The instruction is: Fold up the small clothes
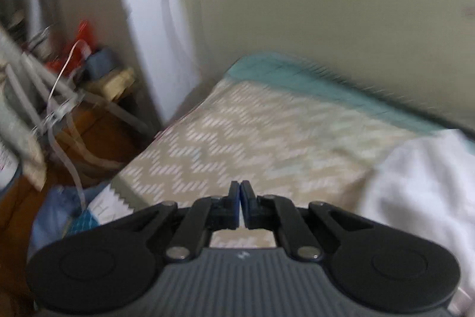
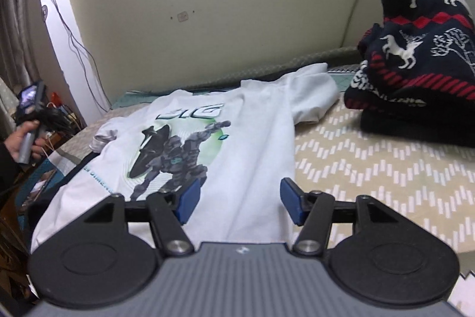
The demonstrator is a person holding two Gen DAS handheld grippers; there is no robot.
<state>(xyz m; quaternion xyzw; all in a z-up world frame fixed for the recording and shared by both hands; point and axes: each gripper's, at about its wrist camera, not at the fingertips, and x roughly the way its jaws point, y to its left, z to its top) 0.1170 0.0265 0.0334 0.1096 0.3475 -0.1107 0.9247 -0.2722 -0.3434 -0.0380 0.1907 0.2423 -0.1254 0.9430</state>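
A white T-shirt (image 2: 237, 144) with a robot print lies spread flat, print up, on the beige zigzag cloth (image 2: 371, 168). My right gripper (image 2: 240, 199) is open just above the shirt's near hem, blue pads apart. My left gripper (image 1: 240, 205) is shut and empty, held over the zigzag cloth (image 1: 237, 144) left of the shirt's white fabric (image 1: 421, 183). It also shows in the right wrist view (image 2: 29, 121), held in a hand off the bed's left edge.
A pile of dark blue, red and white patterned knitwear (image 2: 415, 64) sits at the back right. The wall (image 2: 207, 5) runs behind the bed. A cluttered wooden side table (image 1: 74, 115) with cables stands left of the bed.
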